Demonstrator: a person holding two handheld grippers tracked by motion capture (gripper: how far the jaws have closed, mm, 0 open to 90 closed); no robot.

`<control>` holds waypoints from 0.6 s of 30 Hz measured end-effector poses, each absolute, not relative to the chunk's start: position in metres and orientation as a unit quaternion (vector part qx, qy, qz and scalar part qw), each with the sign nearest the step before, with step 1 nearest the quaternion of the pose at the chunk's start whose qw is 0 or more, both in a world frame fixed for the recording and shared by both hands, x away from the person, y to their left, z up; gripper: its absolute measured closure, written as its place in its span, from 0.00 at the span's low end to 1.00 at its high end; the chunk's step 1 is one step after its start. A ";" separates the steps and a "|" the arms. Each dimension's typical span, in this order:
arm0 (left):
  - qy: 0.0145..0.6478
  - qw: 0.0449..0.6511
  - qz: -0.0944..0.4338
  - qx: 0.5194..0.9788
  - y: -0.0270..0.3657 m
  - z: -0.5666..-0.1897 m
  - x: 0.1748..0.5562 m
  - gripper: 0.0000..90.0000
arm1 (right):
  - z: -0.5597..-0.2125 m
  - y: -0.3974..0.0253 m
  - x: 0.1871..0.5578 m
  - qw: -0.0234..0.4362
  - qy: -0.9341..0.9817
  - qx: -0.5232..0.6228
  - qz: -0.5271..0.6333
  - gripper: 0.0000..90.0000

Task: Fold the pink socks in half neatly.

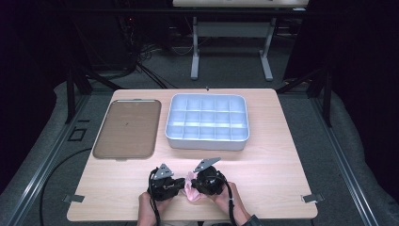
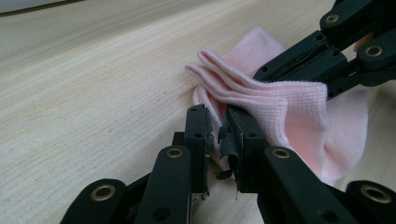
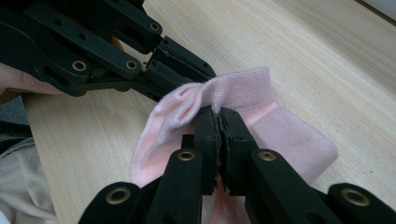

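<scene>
A pale pink sock (image 1: 190, 189) lies bunched on the wooden table near its front edge, between both grippers. My left gripper (image 1: 181, 184) comes at it from the left, and my right gripper (image 1: 195, 185) from the right. In the left gripper view the left gripper (image 2: 216, 120) is shut on a fold of the sock (image 2: 289, 109), while the right gripper (image 2: 264, 73) clamps the ribbed cuff farther off. In the right gripper view the right gripper (image 3: 218, 116) is shut on the sock's cuff (image 3: 238, 88), and the left gripper (image 3: 183, 70) pinches the sock's far edge.
A white box (image 1: 207, 143) divided into several compartments stands at the middle back of the table. A flat brown tray (image 1: 126, 128) lies to its left. The person's hands (image 1: 147, 207) rest at the table's front edge. Another table's legs (image 1: 195, 52) stand on the floor behind.
</scene>
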State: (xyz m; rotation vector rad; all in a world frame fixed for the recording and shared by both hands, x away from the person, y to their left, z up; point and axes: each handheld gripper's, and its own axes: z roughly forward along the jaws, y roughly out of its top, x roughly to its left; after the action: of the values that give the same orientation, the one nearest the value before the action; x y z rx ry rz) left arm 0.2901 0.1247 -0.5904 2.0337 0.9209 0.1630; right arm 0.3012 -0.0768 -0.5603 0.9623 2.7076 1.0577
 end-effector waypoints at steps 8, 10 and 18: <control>0.400 0.460 0.070 0.790 0.142 -0.586 0.282 0.78 | -0.559 -0.084 0.300 0.043 0.877 0.314 0.361 0.71; 0.404 0.464 0.077 0.784 0.149 -0.584 0.278 0.78 | -0.559 -0.087 0.300 0.043 0.873 0.316 0.370 0.67; 0.360 0.483 0.097 0.792 0.141 -0.555 0.267 0.78 | -0.546 -0.109 0.296 0.059 0.851 0.340 0.395 0.52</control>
State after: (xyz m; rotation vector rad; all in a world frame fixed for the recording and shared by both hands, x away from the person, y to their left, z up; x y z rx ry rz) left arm 0.2673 0.1410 -0.5550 1.9296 0.8778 0.2362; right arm 0.2956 -0.1093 -0.5464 1.0301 2.5784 1.1957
